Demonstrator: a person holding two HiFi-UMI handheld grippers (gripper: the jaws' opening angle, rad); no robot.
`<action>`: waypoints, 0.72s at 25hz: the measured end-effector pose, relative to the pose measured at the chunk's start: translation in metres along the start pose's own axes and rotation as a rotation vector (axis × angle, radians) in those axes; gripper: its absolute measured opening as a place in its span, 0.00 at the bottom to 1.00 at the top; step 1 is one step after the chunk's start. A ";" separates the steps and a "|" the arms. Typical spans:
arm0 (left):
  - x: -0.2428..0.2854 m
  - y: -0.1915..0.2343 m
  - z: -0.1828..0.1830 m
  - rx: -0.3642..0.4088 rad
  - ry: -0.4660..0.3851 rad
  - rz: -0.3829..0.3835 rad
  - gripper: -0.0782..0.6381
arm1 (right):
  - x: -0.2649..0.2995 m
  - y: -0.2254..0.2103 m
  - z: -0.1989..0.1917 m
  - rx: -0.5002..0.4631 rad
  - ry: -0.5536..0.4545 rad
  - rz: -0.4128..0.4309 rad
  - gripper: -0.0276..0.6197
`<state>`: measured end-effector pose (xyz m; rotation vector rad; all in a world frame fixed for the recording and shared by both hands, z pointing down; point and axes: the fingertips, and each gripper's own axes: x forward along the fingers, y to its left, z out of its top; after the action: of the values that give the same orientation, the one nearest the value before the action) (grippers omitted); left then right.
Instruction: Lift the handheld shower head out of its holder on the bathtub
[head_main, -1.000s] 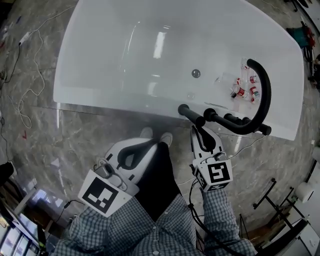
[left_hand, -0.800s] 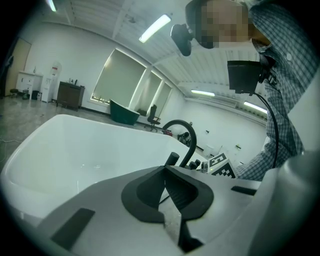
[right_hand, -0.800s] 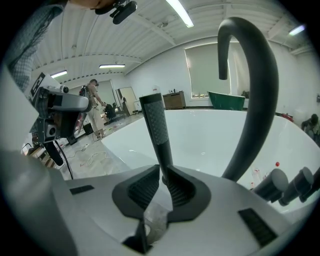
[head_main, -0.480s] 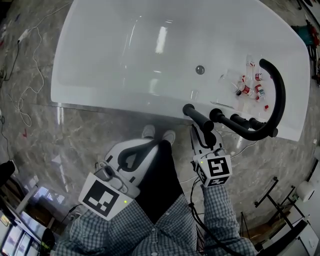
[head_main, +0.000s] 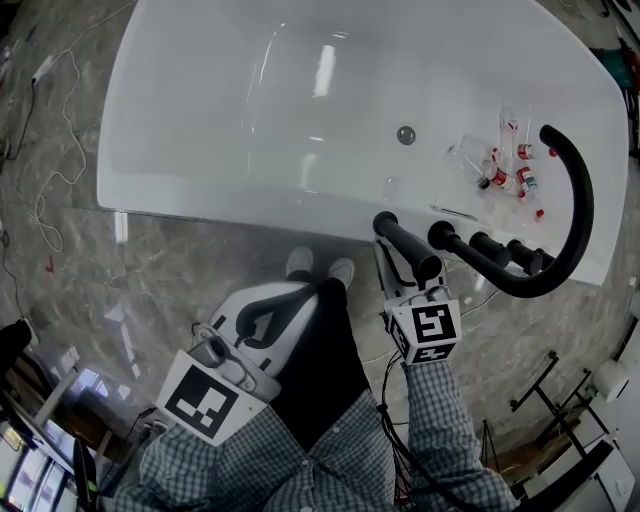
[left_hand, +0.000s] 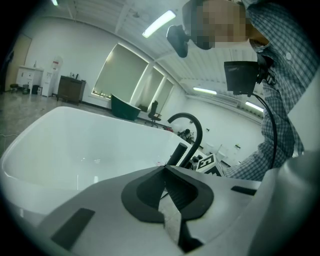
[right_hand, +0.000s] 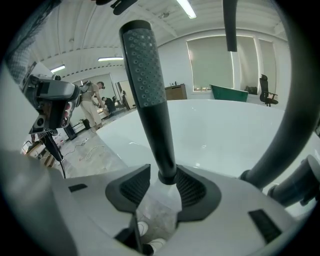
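The black handheld shower head (head_main: 405, 245) stands tilted in its holder on the white bathtub's near rim (head_main: 250, 215). In the right gripper view its dotted handle (right_hand: 150, 90) rises between the two pads. My right gripper (head_main: 402, 265) is at the handle's lower end and its jaws are opening. The handle stands between them with a gap on the left side (right_hand: 162, 185). My left gripper (head_main: 308, 290) hangs over the floor to the left, away from the tub, jaws shut on nothing (left_hand: 164, 172).
A black arched spout (head_main: 580, 200) and two black knobs (head_main: 443, 237) (head_main: 487, 247) stand on the rim right of the shower head. Several small bottles (head_main: 505, 170) lie in the tub near the drain (head_main: 406, 134). A cable (head_main: 50, 200) trails over the marble floor at left.
My right gripper's jaws have parted around the shower head's handle. Both grippers have sunk a little, and the tub has shifted slightly in view.
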<state>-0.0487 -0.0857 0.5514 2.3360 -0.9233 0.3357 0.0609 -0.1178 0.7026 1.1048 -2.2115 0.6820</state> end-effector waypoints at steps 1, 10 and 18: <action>0.001 0.001 -0.001 -0.002 0.000 -0.002 0.12 | 0.003 0.000 0.001 0.001 -0.003 0.001 0.27; 0.005 0.008 -0.005 -0.026 0.009 -0.002 0.12 | 0.024 -0.003 0.007 -0.025 -0.004 -0.001 0.27; 0.006 0.019 -0.014 -0.048 0.012 0.020 0.12 | 0.034 -0.009 0.007 -0.010 -0.019 -0.042 0.27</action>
<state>-0.0582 -0.0915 0.5731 2.2800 -0.9399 0.3319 0.0494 -0.1451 0.7224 1.1538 -2.1994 0.6449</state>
